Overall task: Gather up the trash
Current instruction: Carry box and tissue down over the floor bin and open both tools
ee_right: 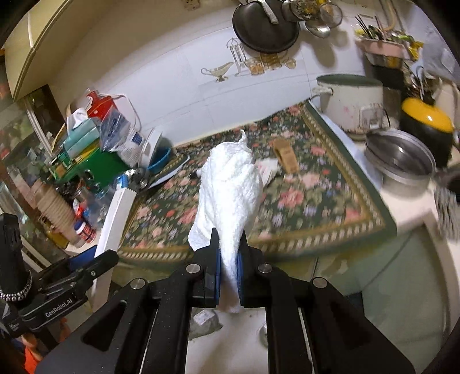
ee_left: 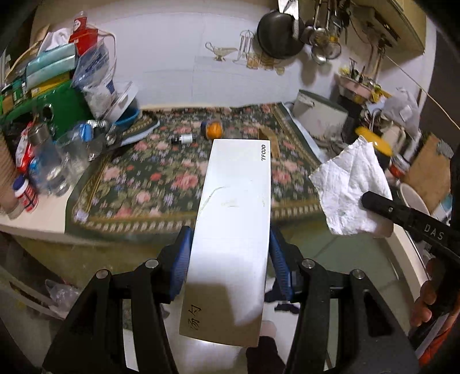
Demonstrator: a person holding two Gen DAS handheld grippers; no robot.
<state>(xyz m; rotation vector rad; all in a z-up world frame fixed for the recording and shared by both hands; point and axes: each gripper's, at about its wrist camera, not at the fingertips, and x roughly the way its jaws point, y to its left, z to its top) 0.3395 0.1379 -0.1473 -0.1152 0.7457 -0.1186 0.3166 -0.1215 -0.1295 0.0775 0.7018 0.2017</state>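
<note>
My left gripper is shut on a long white flat package printed "TFOOD", held out over the front edge of the floral mat. My right gripper is shut on a crumpled white paper towel that stands up from the jaws. In the left wrist view the towel hangs at the right with the right gripper's finger on it. In the right wrist view the white package shows edge-on at the left. A small orange-lidded jar, a small dark bottle and a brown packet lie on the mat.
Cluttered boxes, bags and bottles crowd the left of the counter. A white rice cooker, a steel pan and a yellow-lidded pot stand at the right. A black wok and utensils hang on the tiled wall.
</note>
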